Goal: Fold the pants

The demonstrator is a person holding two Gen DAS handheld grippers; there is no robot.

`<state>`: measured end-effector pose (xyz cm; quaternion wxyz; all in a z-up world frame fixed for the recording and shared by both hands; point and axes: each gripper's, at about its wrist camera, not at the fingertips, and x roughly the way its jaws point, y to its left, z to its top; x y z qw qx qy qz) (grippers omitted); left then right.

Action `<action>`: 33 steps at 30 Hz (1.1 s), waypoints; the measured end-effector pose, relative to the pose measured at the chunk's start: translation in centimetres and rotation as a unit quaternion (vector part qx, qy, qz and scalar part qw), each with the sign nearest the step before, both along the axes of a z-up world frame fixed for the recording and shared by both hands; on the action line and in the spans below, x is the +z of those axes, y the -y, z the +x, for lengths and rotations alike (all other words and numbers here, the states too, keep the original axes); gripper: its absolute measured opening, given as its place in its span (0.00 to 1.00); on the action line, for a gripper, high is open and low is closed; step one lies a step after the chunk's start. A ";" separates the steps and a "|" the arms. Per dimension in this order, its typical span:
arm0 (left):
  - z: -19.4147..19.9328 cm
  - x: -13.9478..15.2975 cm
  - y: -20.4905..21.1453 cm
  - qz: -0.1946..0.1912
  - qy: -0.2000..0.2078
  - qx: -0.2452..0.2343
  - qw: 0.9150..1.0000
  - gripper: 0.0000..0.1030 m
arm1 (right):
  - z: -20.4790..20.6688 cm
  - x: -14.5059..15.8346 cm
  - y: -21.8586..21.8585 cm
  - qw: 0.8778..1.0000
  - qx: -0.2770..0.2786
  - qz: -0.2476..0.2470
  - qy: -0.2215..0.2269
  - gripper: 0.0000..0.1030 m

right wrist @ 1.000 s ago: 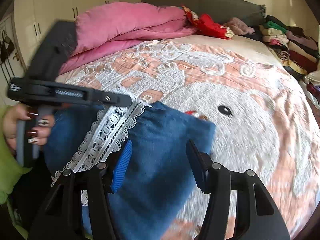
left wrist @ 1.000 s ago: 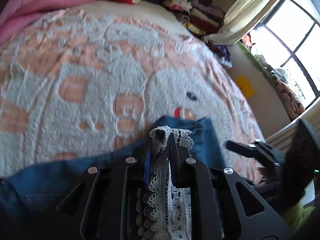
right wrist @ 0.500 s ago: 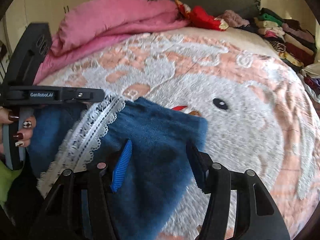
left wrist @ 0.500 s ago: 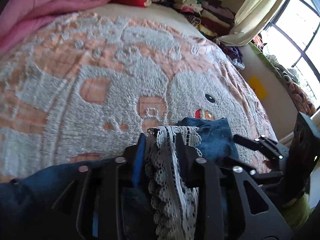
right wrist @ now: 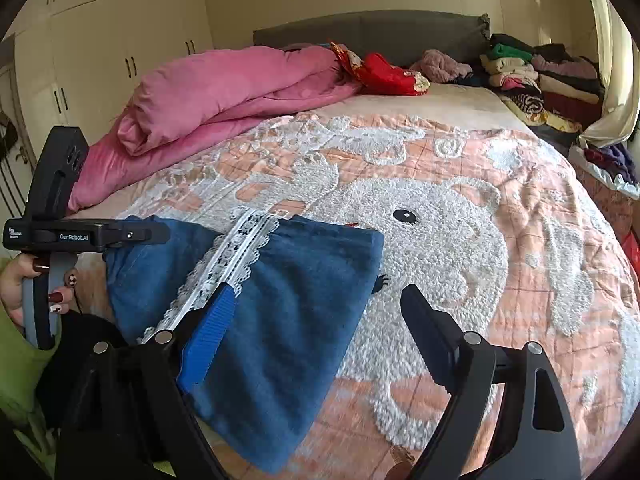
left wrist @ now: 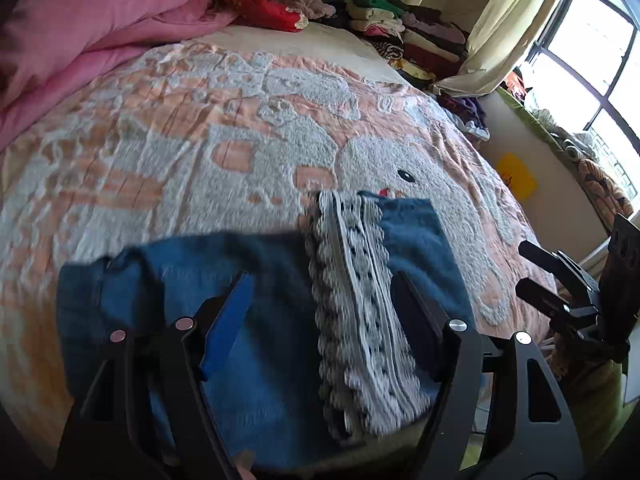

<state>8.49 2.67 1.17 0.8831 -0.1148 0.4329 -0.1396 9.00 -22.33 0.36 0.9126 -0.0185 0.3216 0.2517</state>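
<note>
Left gripper [left wrist: 320, 304] has its jaws spread wide, nothing pinched, hovering right over the pants [left wrist: 248, 280]. The white lace trim [left wrist: 352, 280] runs up between the two fingers, closer to the black one than to the blue-padded one. Over to the right gripper [right wrist: 316, 312]: jaws wide apart too, holding nothing, the blue-padded finger [right wrist: 208, 332] sitting over the lace trim [right wrist: 236, 252] and the black finger out over bare bedspread [right wrist: 520, 240]. The pants [right wrist: 288, 300] lie doubled over in a blue block near the front edge of the bed, toward its left corner as the right camera sees it, the lace strip running diagonally across the top layer. Their far edge stops just short of the big white cartoon face woven into the peach bedspread. In that same view the left gripper [right wrist: 156, 234] shows side-on at the left end of the pants, a hand [right wrist: 24, 280] with dark painted nails wrapped round its grip. Further out, a pink duvet [right wrist: 224, 92] is heaped along the left side near the headboard, a red garment [right wrist: 384, 72] beside it, and stacked clothes [right wrist: 532, 76] fill the far right corner. Cream wardrobe doors [right wrist: 120, 60] stand behind, and a curtained window [left wrist: 592, 48] glows on the right.
</note>
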 end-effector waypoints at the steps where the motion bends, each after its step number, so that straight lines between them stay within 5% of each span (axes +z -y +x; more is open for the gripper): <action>1: -0.6 0.0 -0.2 0.000 -0.002 0.002 1.000 0.62 | -0.4 0.1 0.0 1.000 0.000 -0.002 0.003 0.82; 13: -4.5 -1.0 0.3 -0.015 -0.035 0.005 0.999 0.62 | -3.8 -0.1 -1.7 0.999 0.038 -0.019 0.014 0.82; 26: -4.3 -6.6 4.3 -0.010 -0.132 -0.015 0.991 0.60 | -4.9 -3.2 -2.4 0.998 0.057 -0.031 -0.017 0.82; 28: -4.3 -6.9 5.1 0.001 -0.124 -0.024 0.992 0.40 | -4.7 -3.6 -2.3 0.998 0.055 -0.028 -0.025 0.82; 29: -4.3 -6.8 5.3 0.001 -0.121 -0.029 0.992 0.16 | -4.7 -3.8 -2.2 0.998 0.054 -0.028 -0.027 0.82; 33: -5.2 -5.3 4.4 -0.006 -0.102 -0.040 0.994 0.10 | -4.5 -3.8 -2.5 0.997 0.062 -0.025 -0.034 0.81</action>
